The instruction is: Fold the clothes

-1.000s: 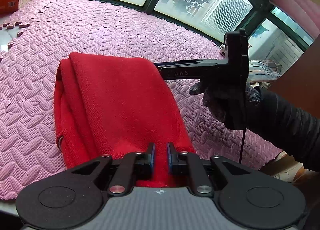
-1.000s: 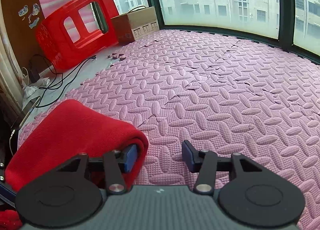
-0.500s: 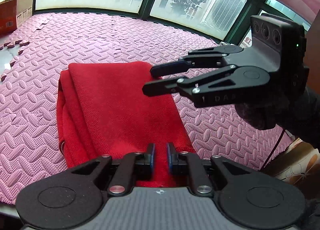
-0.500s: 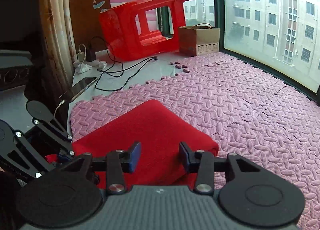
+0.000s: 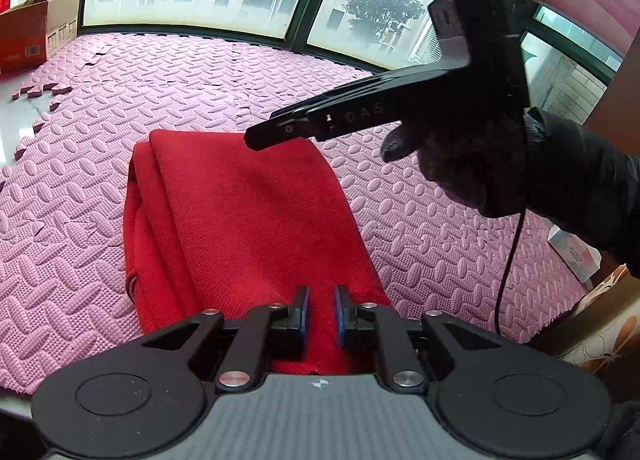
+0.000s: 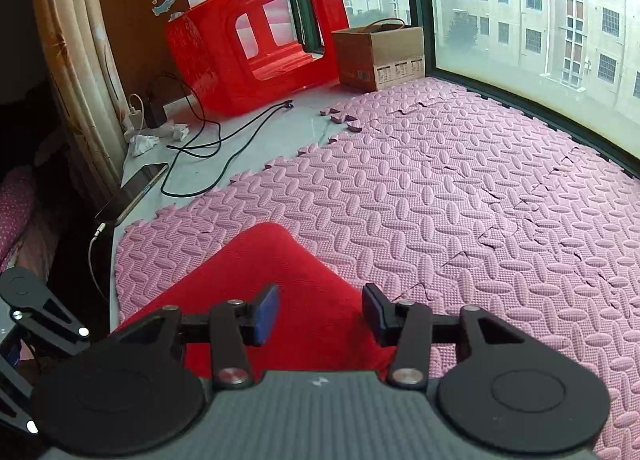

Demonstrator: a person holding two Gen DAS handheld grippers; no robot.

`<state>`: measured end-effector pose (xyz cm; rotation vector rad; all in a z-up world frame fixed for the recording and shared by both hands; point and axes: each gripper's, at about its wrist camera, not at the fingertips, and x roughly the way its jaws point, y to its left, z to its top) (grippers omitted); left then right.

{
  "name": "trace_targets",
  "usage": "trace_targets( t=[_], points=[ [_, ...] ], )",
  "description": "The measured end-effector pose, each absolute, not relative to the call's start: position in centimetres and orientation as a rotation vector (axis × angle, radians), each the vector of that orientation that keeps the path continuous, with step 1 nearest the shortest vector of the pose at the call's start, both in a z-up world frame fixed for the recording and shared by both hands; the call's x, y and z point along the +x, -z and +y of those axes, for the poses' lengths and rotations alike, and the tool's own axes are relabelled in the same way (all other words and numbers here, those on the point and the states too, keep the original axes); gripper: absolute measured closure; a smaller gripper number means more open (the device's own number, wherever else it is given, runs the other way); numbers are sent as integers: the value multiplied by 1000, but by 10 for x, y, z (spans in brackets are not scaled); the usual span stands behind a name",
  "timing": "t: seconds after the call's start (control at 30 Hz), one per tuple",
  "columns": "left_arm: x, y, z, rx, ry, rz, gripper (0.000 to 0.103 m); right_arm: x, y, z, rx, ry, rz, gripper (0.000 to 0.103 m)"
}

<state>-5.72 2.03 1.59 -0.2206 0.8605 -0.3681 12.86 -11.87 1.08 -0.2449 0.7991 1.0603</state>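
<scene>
A folded red garment (image 5: 240,220) lies as a long strip on the pink foam mat (image 5: 72,188). My left gripper (image 5: 319,314) sits at its near end, jaws narrowly apart with red cloth between them. My right gripper (image 5: 256,140) hovers above the garment's far right corner, seen side-on in the left wrist view. In the right wrist view the right gripper (image 6: 320,312) is open and empty above the red garment (image 6: 272,268). Part of the left gripper (image 6: 36,312) shows at that view's left edge.
A red plastic stool (image 6: 256,32) lies on its side beside a cardboard box (image 6: 380,56) by the window. Black cables (image 6: 208,140), a phone (image 6: 132,196) and crumpled tissues (image 6: 156,138) lie on the bare sill. The mat's edge drops off at right (image 5: 560,308).
The right gripper has lifted off the garment's far end, swung about and now hovers above it, open. The left gripper has stayed at the near end. The garment lies unchanged.
</scene>
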Motion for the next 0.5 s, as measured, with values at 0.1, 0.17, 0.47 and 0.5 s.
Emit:
trace_targets(
  t=[0.1,0.17,0.47,0.5],
  points=[
    [-61,-22,27,-234,363,849,85,154,7,-111,-155,-1071,900,51],
    [-65,-29,32,-238,361,833,79,162,15,-111,-107,-1082,942,48],
    [-95,-52,71,-245,312,818,57,171,15,-121,-141,-1075,1044,48],
    [-97,-49,74,-253,305,839,56,170,14,-122,-153,-1068,1050,48]
  ],
)
